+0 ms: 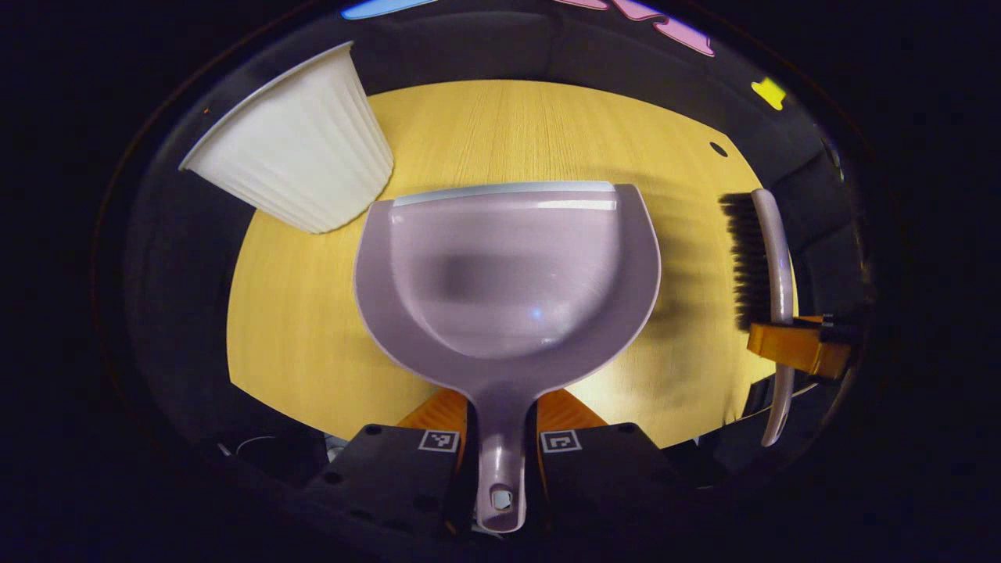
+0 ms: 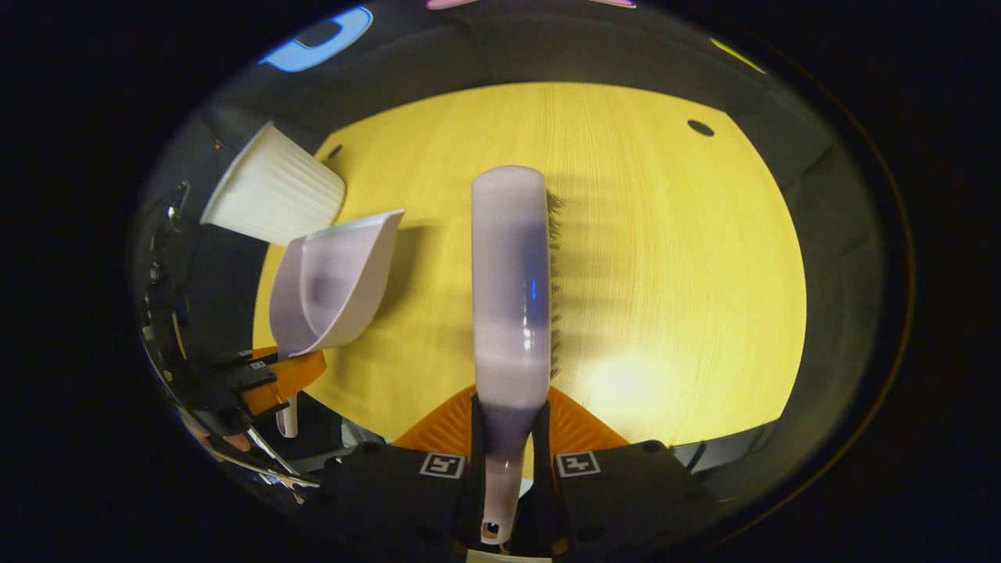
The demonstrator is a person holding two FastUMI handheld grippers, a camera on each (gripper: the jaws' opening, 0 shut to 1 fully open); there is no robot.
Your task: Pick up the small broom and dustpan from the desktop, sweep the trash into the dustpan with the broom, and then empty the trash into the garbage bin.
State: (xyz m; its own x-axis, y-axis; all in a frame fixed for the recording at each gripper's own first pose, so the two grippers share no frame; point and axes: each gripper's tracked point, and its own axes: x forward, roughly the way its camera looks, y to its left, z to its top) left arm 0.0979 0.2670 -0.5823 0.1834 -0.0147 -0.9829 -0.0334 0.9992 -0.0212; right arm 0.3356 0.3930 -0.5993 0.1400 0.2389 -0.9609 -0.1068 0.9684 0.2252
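Note:
A pale lilac dustpan hangs above the wooden desktop, its pan empty, and my left gripper is shut on its handle. Over to the right, the small broom with dark bristles is held by the other gripper. In the right gripper view, my right gripper is shut on the broom handle, with the bristles pointing right. The dustpan and the left gripper holding it appear at the left there. No trash is visible on the desktop.
A white ribbed garbage bin stands off the desk's far left edge, also as the bin in the right gripper view. A small dark hole marks the far right of the desktop. Black cloth surrounds the desk.

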